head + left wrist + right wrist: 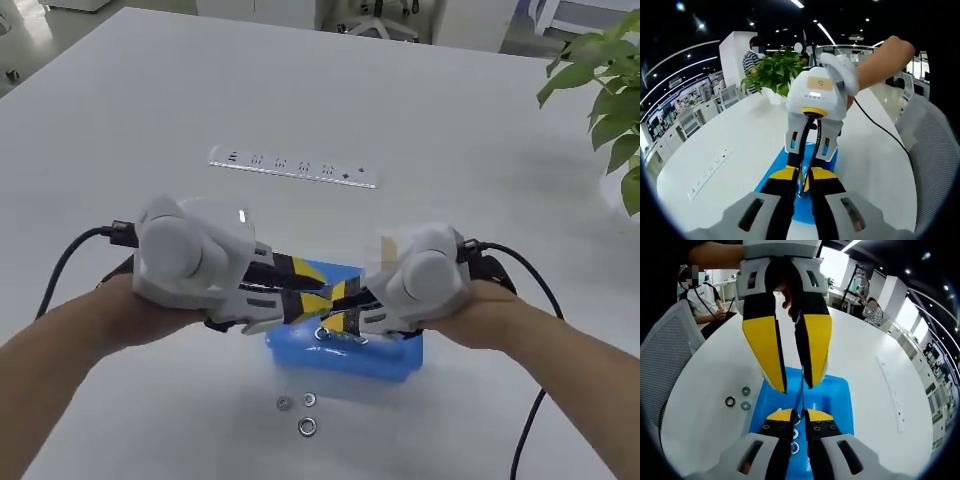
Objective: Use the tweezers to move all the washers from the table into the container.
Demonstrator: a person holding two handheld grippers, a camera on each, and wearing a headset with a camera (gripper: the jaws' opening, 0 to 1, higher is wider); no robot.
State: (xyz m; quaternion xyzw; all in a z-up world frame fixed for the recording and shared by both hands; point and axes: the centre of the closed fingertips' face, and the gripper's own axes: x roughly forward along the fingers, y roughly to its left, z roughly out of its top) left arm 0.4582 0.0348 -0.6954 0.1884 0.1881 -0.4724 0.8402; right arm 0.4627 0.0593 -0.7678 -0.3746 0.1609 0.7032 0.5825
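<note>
With left tool and right tool both pinching the tweezers above the blue container, squeeze gently and aim slowly at the three washers just beside it.

Big white desk, white power strip lying on it, leafy plant at far right edge. Grey mesh chair alongside. Dark ceiling, strip lights.

Printed on the white body of the right gripper, just under a tan sticker: small grey letters like "XENSE", too blurry to read for sure.
</note>
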